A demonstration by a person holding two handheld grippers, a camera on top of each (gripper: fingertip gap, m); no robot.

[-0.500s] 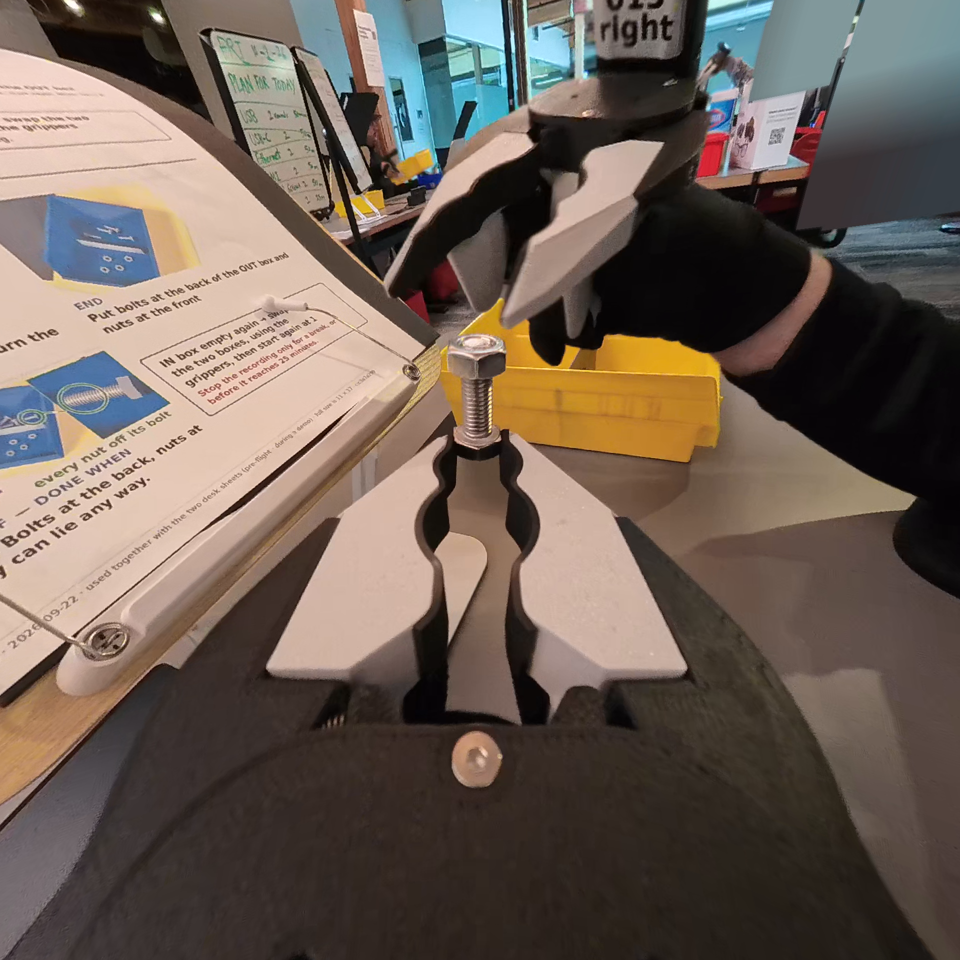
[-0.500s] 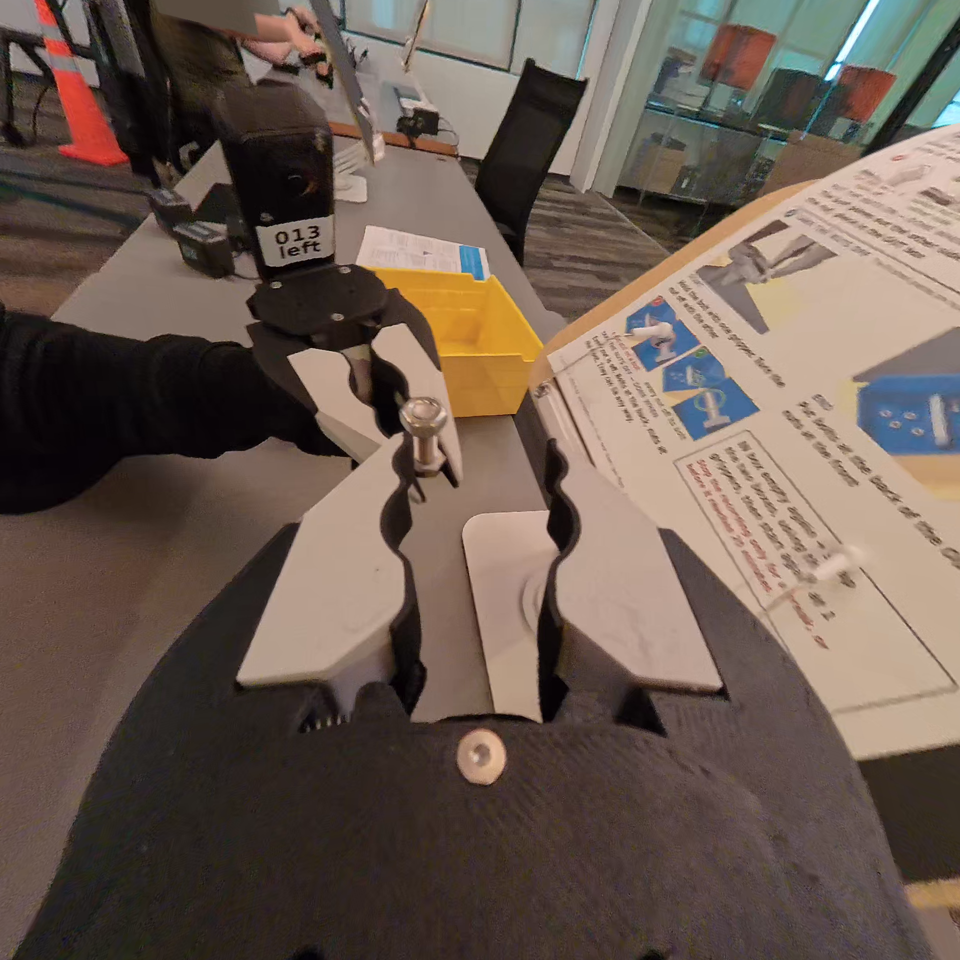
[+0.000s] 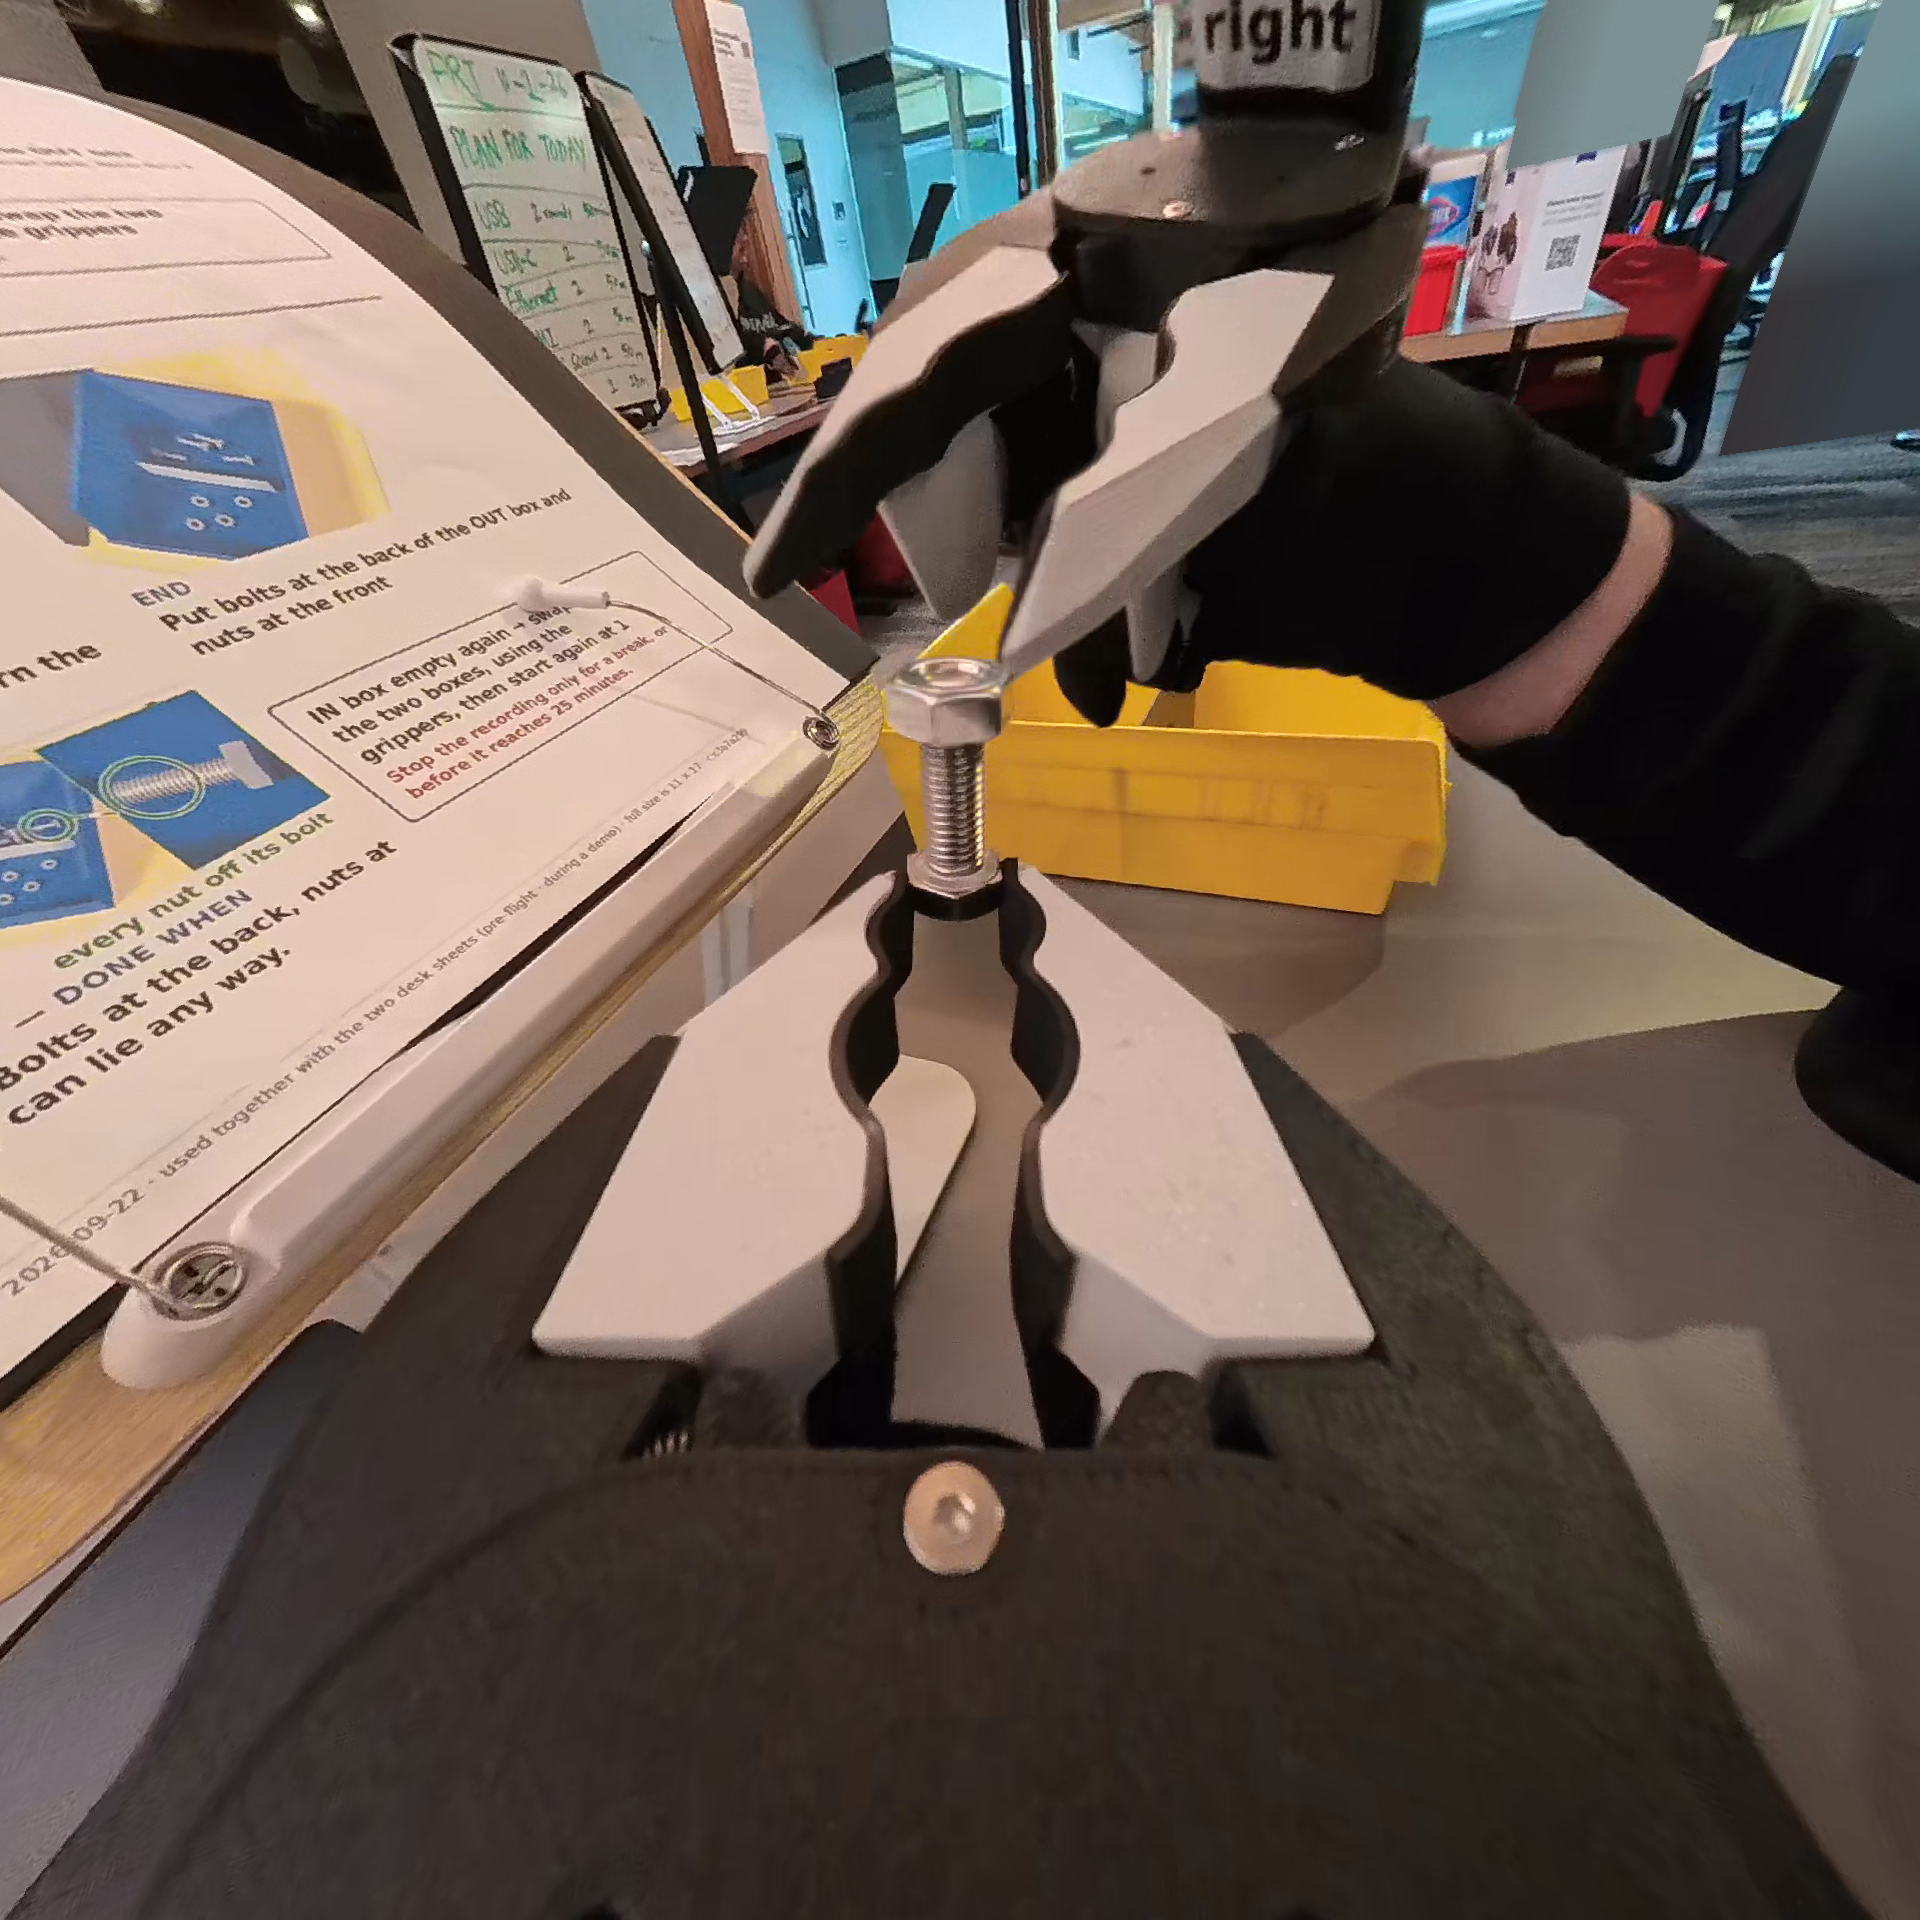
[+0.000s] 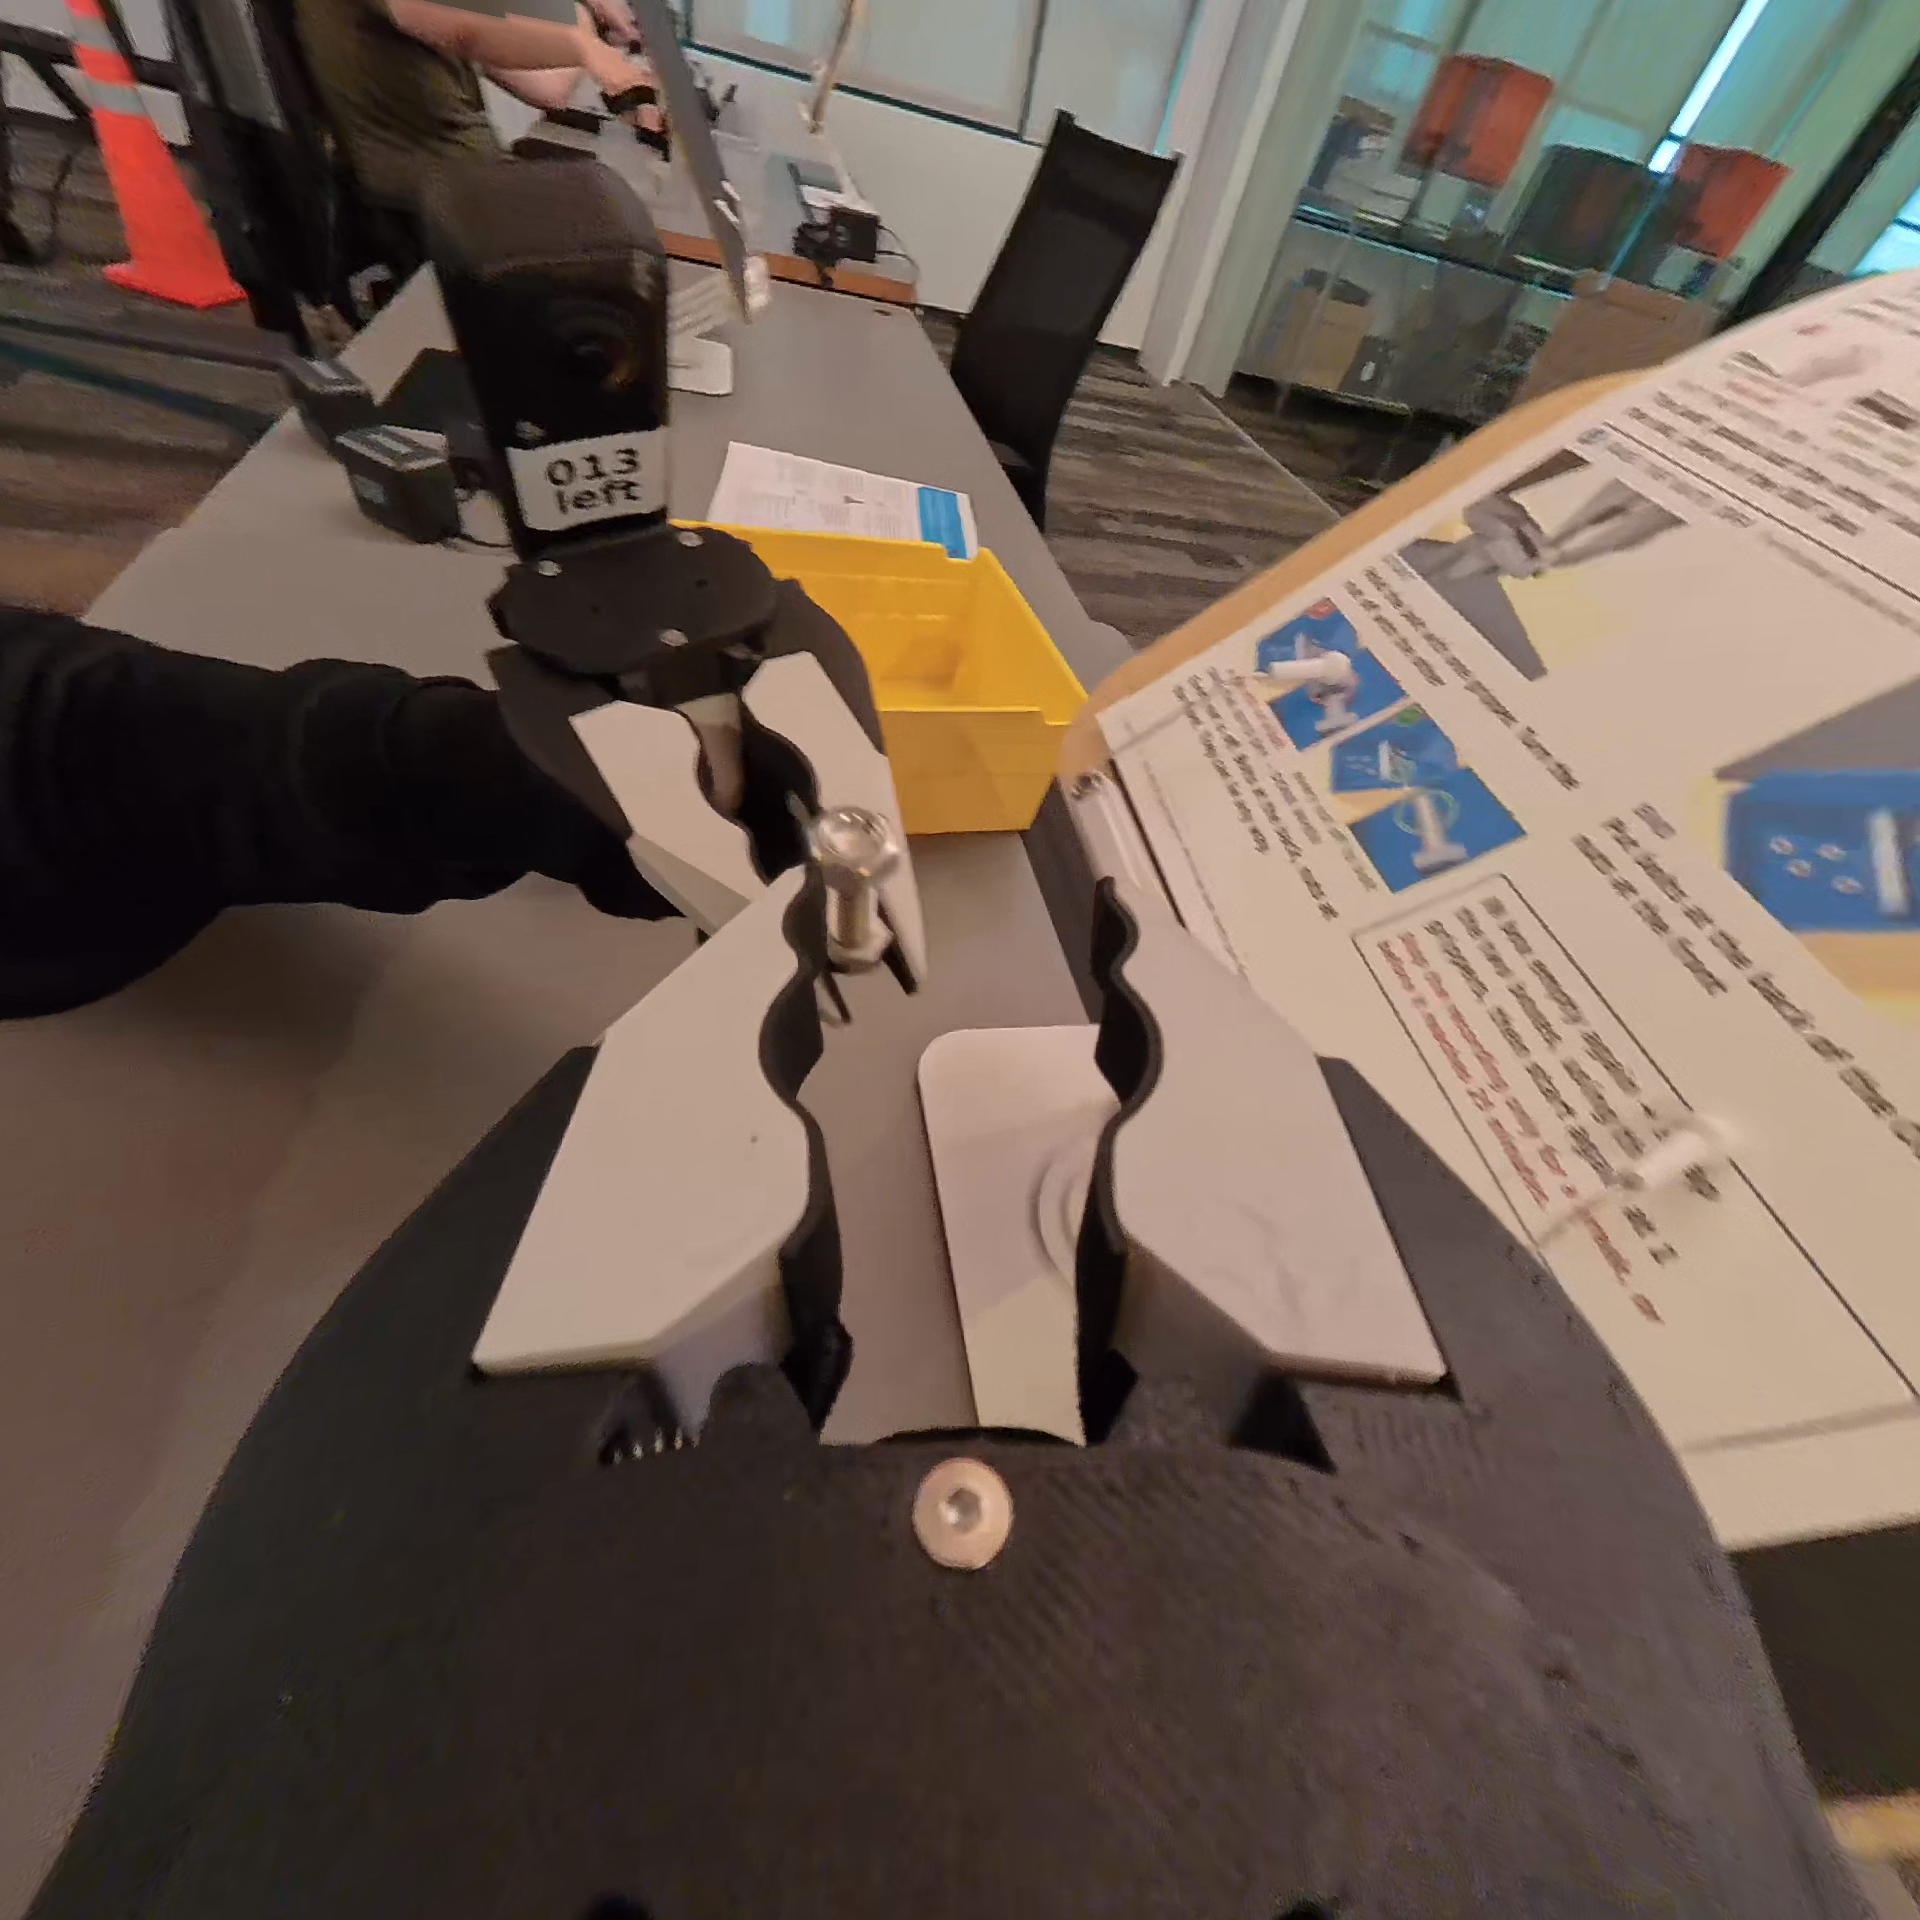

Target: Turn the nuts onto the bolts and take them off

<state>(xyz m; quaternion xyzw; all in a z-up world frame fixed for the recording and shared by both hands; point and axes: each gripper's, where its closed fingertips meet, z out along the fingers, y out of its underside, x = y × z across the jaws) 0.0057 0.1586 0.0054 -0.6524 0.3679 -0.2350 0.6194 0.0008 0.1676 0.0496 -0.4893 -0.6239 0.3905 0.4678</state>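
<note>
Fingers of the left gripper [image 3: 951, 899] clench the upright silver threaded bolt [image 3: 953, 800]; right gripper [image 3: 894, 613], fingers spread, has dropped from twelve o'clock onto its silver hexagonal nut [image 3: 948, 698], ready to turn.

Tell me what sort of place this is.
Probably an open-plan office or lab workspace: grey desks, a black office chair, whiteboards on easels, and a yellow parts bin beside an instruction sheet.
</note>
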